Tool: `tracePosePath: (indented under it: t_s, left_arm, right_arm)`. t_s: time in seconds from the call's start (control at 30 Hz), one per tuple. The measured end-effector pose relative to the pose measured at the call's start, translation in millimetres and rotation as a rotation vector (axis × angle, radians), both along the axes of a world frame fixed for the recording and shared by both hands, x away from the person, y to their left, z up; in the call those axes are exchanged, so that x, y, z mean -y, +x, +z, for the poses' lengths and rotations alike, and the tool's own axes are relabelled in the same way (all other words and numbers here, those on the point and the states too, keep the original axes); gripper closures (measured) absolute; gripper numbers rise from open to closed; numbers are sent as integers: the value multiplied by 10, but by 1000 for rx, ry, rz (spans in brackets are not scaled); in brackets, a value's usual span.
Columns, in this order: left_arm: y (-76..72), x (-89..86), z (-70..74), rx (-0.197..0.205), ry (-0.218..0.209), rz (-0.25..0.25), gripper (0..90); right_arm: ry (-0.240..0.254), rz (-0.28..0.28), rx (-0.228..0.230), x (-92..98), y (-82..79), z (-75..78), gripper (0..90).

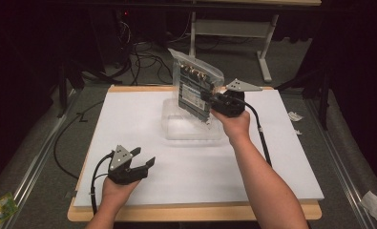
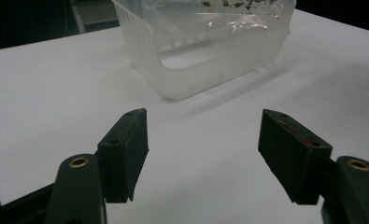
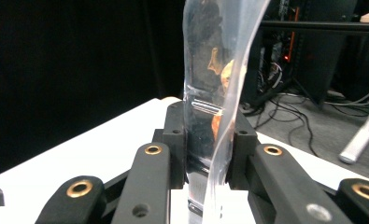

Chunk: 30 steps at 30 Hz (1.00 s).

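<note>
High view: right gripper (image 1: 210, 98) clamps a clear bag (image 1: 195, 81) holding a circuit card, lifted above a translucent bin (image 1: 191, 129) at the far middle of a white board (image 1: 129, 124). The bag hangs tilted, its lower edge over the bin's far right part; whether it touches the rim cannot be told. Left gripper (image 1: 145, 160) rests near the board's near left corner, jaws spread and empty, well apart from the bin.

Right gripper view: both pads close on the bag (image 3: 210, 93), pinching the film and the card's edge between them.

Left gripper view: jaws stand wide with bare board between them; the bin (image 2: 196, 65) lies beyond, its cut-out handle facing the camera and crumpled film inside or just above it.

Progress, as judged: the bag is grasped and raised; either lowering it into the bin or carrying it clear is left. Open board lies left, right and near of the bin. The bin's rim is the edge most likely to snag the bag's corner.
</note>
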State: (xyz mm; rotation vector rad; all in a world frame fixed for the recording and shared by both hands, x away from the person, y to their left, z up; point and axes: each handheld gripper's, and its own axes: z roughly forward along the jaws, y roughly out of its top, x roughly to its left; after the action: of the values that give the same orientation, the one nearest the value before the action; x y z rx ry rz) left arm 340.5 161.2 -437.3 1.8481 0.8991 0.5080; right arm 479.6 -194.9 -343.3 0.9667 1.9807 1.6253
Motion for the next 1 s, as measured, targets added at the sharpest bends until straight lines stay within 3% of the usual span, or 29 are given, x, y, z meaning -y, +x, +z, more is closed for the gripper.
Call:
tracePosePath:
  t_s: [0.2,0.63,0.77,1.0]
  left_arm:
    - [-25,12,27,21,10,-9,336]
    - [-5,14,3,4,12,-11,337]
    - [-8,36,2,9,18,-16,339]
    - [-4,19,-1,6,20,-14,339]
  right_arm:
    - [-17,-3,-16,-47,100,-58,755]
    - [-18,-23,-54,-136,151,-251,756]
    - [13,-11,-50,-147,156,-275,756]
    - [-2,-59,-4,-126,113,-241,756]
